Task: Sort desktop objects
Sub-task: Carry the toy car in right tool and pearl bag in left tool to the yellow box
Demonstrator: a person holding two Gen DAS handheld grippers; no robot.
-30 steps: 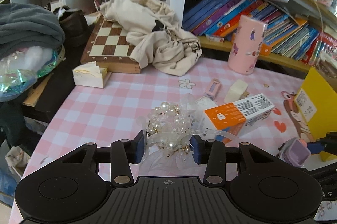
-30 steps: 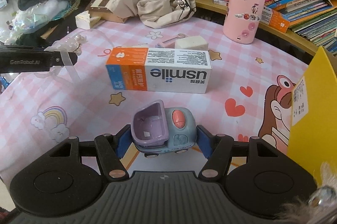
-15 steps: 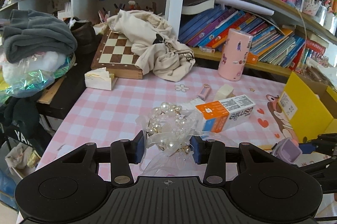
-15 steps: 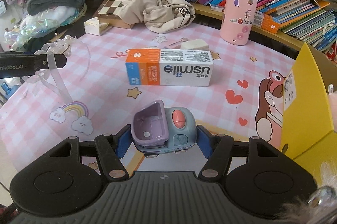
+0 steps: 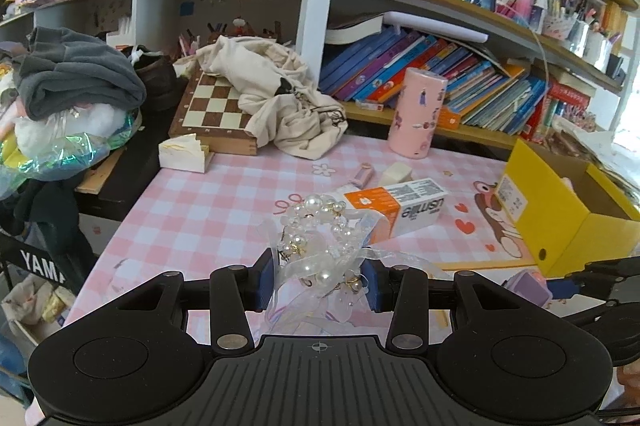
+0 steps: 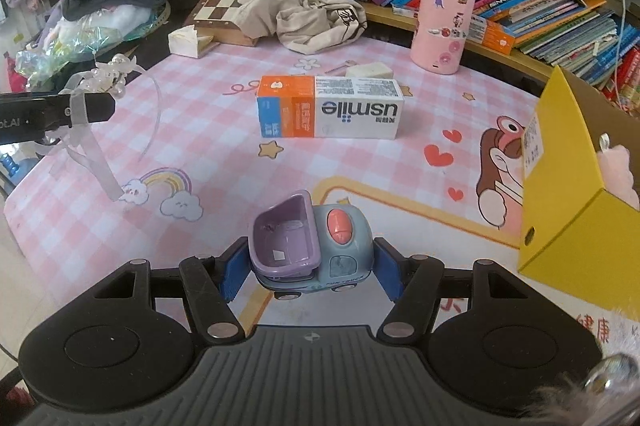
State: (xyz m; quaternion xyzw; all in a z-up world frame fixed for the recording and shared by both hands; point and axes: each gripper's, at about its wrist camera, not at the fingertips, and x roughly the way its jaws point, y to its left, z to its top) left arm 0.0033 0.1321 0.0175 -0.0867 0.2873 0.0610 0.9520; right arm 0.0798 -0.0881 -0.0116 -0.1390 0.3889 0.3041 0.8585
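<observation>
Carrying two things above the pink checked surface (image 6: 224, 154).
A pearl headband (image 5: 316, 246) is gripped in the left tool (image 5: 318, 280); a toy truck (image 6: 310, 246) is clamped in the right tool (image 6: 310, 268). A toothpaste box (image 6: 330, 112) is seen at 12 o'clock from the truck, a yellow box (image 6: 560, 186) at 3 o'clock.

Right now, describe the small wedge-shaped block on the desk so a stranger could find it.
Start at the pink checked tablecloth and find the orange-and-white usmile box. Just behind it, towards the bookshelf, lies the block: plain cream, unprinted, wedge-shaped.
</observation>
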